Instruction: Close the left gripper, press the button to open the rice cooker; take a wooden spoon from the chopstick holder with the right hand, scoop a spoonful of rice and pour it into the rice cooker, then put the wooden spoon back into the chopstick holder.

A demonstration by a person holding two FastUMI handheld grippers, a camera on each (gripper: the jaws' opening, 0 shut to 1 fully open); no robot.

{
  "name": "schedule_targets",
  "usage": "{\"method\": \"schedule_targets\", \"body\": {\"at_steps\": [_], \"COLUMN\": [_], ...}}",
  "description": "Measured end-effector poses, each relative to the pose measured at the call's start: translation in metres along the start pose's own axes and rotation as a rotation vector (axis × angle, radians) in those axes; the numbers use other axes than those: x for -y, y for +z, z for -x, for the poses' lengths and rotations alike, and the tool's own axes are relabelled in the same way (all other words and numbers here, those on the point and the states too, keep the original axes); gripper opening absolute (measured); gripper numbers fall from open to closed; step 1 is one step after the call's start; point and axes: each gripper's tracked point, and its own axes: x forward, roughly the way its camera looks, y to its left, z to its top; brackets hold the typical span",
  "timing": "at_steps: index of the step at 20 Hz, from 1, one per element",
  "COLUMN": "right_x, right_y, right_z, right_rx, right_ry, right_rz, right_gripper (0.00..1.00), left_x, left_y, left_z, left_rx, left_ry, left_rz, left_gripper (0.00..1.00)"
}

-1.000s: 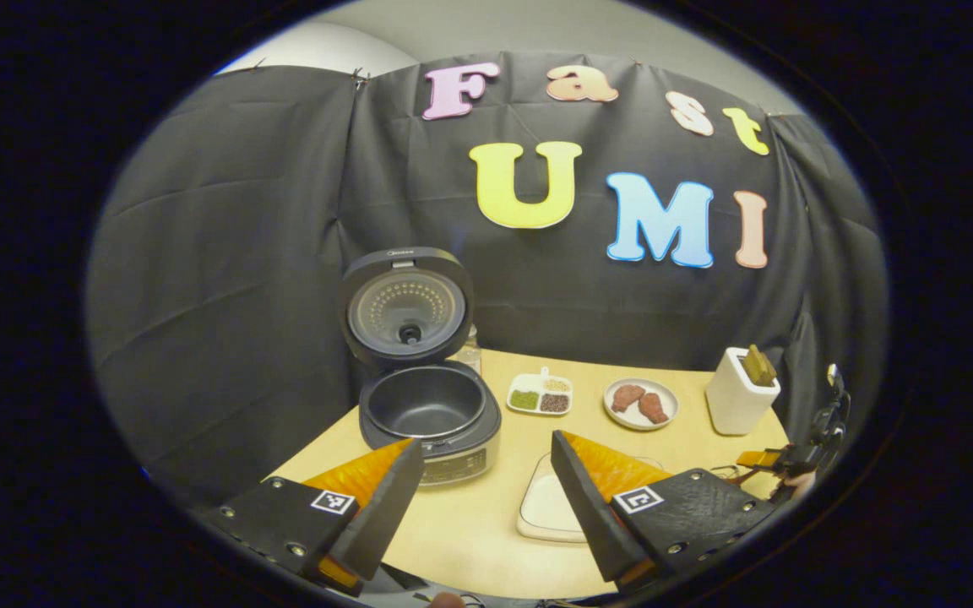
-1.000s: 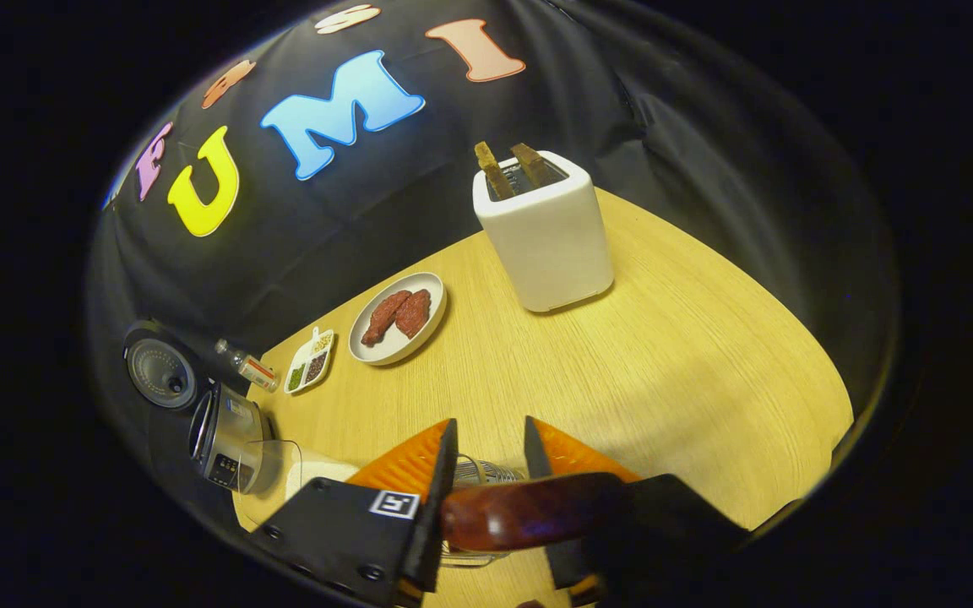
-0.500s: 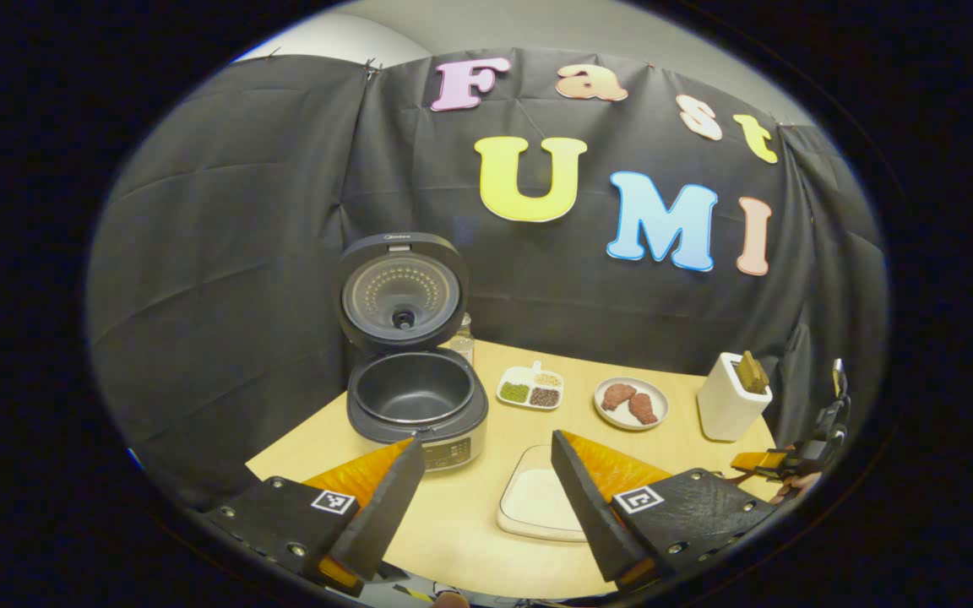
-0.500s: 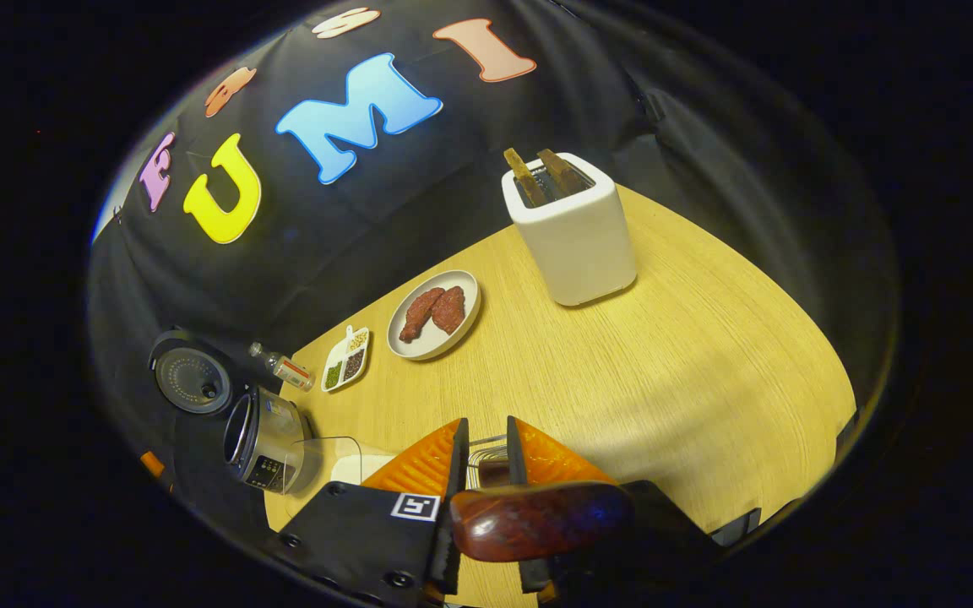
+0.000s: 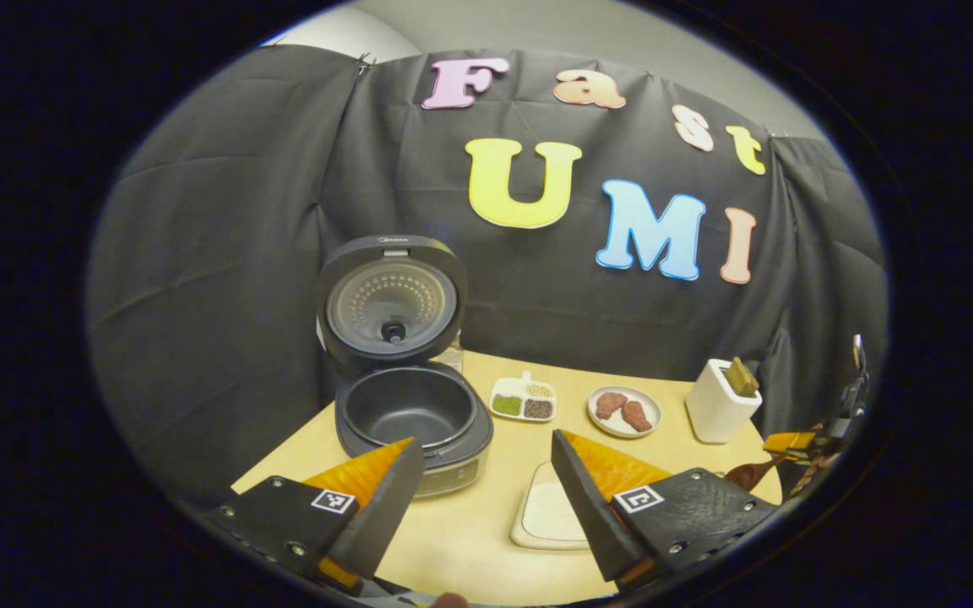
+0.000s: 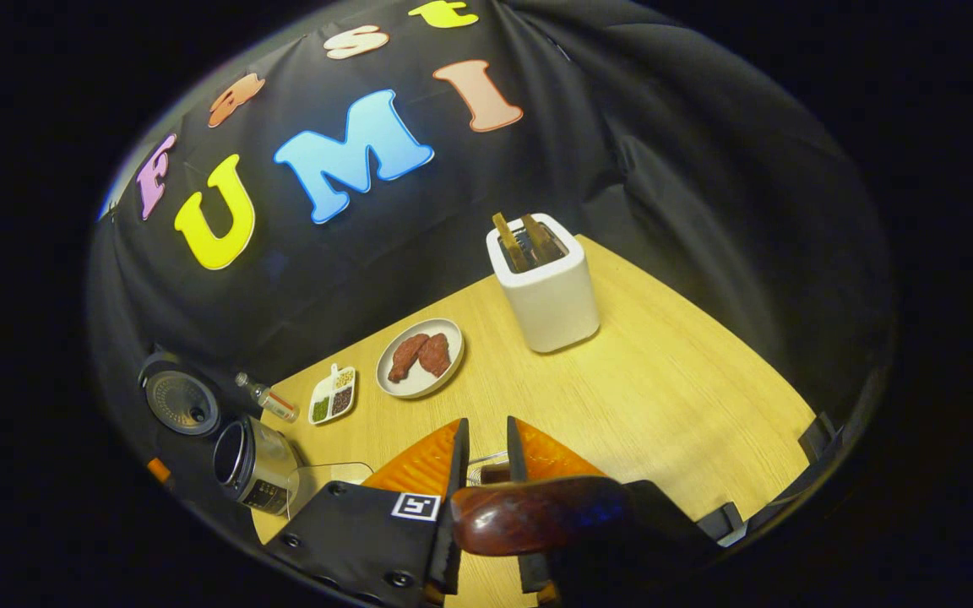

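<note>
The wooden spoon (image 6: 537,523) sits between the two fingers of the right gripper (image 6: 483,456), and both fingers press on its handle — the jaws are close together around it. Its dark round end lies across the front of the gripper, over the wooden table (image 6: 664,397). In the left gripper view the spoon (image 5: 748,473) pokes out from that far gripper (image 5: 799,443), just in front of the white chopstick holder (image 5: 719,409).

The chopstick holder (image 6: 547,291) stands behind the spoon, well apart from it, with two wooden handles sticking up out of it. A second ago the gripper fingers stood wider around the spoon; now they pinch it. The holder also looks farther off and lower in the right gripper view than before.

The left gripper (image 5: 482,490) hangs over the near table edge with its fingers wide apart, holding nothing. Past it stands the rice cooker (image 5: 415,418), lid up, its dark pot showing. To the right of the cooker lie a small divided dish (image 5: 523,399) and a plate of meat (image 5: 624,409) — and a flat white tray (image 5: 550,515) in front.
</note>
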Motion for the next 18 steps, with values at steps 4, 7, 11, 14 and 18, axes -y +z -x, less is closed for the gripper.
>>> {"method": "schedule_targets", "body": {"at_steps": [4, 7, 11, 14, 18], "right_x": [-0.005, -0.022, -0.054, -0.084, -0.128], "right_y": [0.006, 0.006, 0.0, -0.004, -0.013], "right_z": [0.03, 0.049, 0.066, 0.065, 0.05], "right_rx": [0.063, 0.096, 0.115, 0.124, 0.103], "right_ry": [-0.054, -0.062, -0.043, -0.008, 0.062], "right_rz": [-0.002, 0.022, 0.067, 0.089, 0.073], "right_gripper": [0.26, 0.26, 0.26, 0.26, 0.26], "left_x": [-0.033, -0.057, -0.087, -0.101, -0.119], "left_y": [-0.008, -0.016, -0.026, -0.032, -0.035], "left_z": [-0.005, -0.007, -0.005, 0.0, 0.003], "left_rx": [-0.01, -0.017, -0.017, -0.019, -0.016], "left_ry": [-0.032, -0.054, -0.067, -0.073, -0.062], "left_rz": [0.04, 0.058, 0.049, 0.059, 0.069], "left_gripper": [0.95, 0.95, 0.95, 0.94, 0.94]}}
